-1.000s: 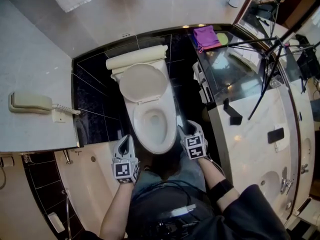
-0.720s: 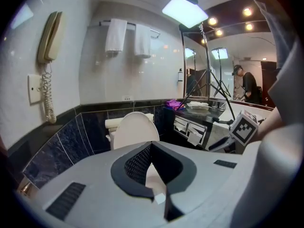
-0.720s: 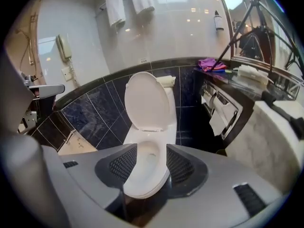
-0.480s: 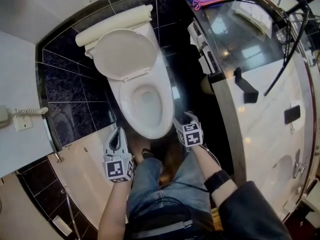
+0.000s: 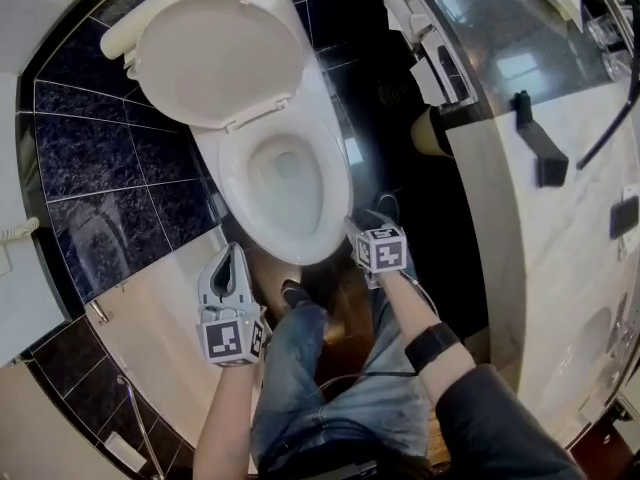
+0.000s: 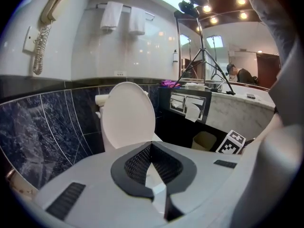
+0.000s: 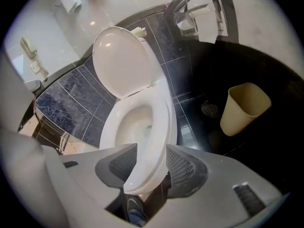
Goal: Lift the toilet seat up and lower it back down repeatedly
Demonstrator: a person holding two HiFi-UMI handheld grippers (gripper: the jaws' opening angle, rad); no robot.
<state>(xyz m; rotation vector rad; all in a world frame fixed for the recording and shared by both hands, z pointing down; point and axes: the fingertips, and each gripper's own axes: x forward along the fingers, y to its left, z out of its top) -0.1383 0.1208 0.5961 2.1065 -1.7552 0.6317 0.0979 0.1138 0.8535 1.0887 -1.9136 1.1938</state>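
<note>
The white toilet has its lid [image 5: 215,58] raised against the tank, and the seat ring [image 5: 335,188] lies down on the bowl. My right gripper [image 5: 356,232] is at the ring's front right edge. In the right gripper view the seat's front rim [image 7: 159,122] runs between the jaws of the right gripper [image 7: 148,163]; they have just been opening and stand open around it. My left gripper [image 5: 237,255] hangs left of the bowl's front, apart from it. The left gripper [image 6: 153,148] is shut on nothing and points at the lid [image 6: 128,115].
A beige bin [image 7: 244,108] stands on the dark floor right of the toilet, below paper holders [image 5: 435,63] on the marble counter [image 5: 560,248]. A bathtub edge [image 5: 160,318] is at the left. The person's shoe [image 5: 295,293] is before the bowl.
The head view has dropped closer to the toilet, which now fills more of the picture. Both grippers have sunk with it and stay at the bowl's front corners.
</note>
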